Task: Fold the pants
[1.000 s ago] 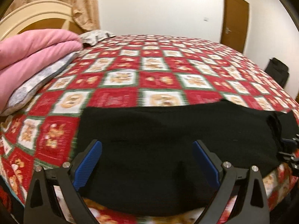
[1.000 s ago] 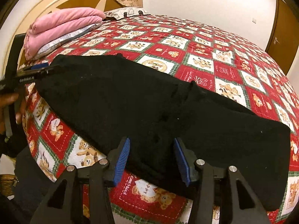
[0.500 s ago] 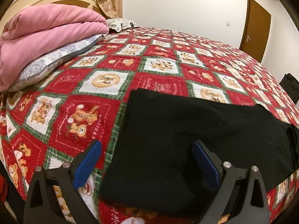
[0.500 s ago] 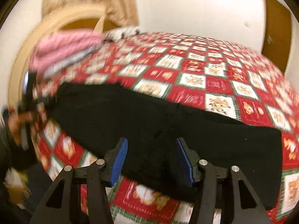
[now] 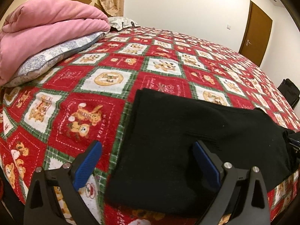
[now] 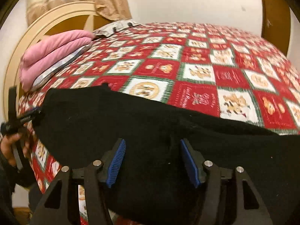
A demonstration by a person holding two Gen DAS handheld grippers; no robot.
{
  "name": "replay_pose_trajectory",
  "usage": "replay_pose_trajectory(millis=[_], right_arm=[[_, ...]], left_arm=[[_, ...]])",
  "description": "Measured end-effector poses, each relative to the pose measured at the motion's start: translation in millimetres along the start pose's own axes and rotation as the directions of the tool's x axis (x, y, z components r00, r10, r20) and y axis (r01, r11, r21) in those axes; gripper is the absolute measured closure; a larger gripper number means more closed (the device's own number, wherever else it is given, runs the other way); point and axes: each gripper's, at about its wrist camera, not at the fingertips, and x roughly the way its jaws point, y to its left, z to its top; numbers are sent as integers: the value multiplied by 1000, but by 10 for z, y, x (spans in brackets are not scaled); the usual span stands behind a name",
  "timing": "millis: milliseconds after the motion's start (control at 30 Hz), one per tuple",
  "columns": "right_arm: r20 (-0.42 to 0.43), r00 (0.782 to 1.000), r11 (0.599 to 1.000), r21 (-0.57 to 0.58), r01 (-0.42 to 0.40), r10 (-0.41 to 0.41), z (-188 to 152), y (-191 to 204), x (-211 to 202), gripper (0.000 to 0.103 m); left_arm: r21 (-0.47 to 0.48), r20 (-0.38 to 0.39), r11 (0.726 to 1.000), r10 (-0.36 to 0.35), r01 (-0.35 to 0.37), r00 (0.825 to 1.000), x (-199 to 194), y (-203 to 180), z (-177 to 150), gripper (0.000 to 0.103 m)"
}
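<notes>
Your left hand-held gripper point(image 5: 147, 166) hangs with blue pads spread, empty, over the left edge of the black knit pants point(image 5: 187, 140) lying flat on the red patchwork bedspread point(image 5: 112, 71). Your right hand-held gripper point(image 6: 151, 162), jaws just widening, straddles unpinched cloth.

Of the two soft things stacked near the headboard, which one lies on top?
The pink blanket lies on top. The grey patterned pillow is under it, and only its edge shows.

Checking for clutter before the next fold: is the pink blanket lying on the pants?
No, the pink blanket sits by the headboard, apart from the black pants.
</notes>
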Motion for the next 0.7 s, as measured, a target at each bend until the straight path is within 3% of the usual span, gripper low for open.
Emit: replay_pose_trajectory(millis=[200,300,367,400,467,500,600,700], right_arm=[[1,1000,1000,5,-13,13,-25,-41,-22,41],[-18,999,996,77,46,-45,-37,-156,-74,45],[-28,998,995,83,62,-60,-77,-179,-60,61],[-20,997,994,79,79,-77,-100,-185,-59,63],[-14,999,993,109,37,-36,-113,-220,-60,65],[-14,1000,992,125,22,-20,-106,-238,-57,73],[-24,998,991,120,63,-61,-101,-239,-49,86],[-25,996,990,110,90,-88,-100,-227,-45,91]], left_arm=[[6,-1,1000,-18,18,1000,-24,-29,13,3],[-5,7,1000,-22,22,1000,-47,-3,32,3],[-8,3,1000,-27,27,1000,-34,-2,21,3],[-6,-3,1000,-29,29,1000,-18,-15,10,3],[4,-4,1000,-29,29,1000,-14,-46,0,3],[11,-4,999,-30,30,1000,-14,-66,-2,3],[15,-3,999,-33,33,999,-21,-90,-3,3],[12,-5,999,-33,33,999,-27,-96,-5,3]])
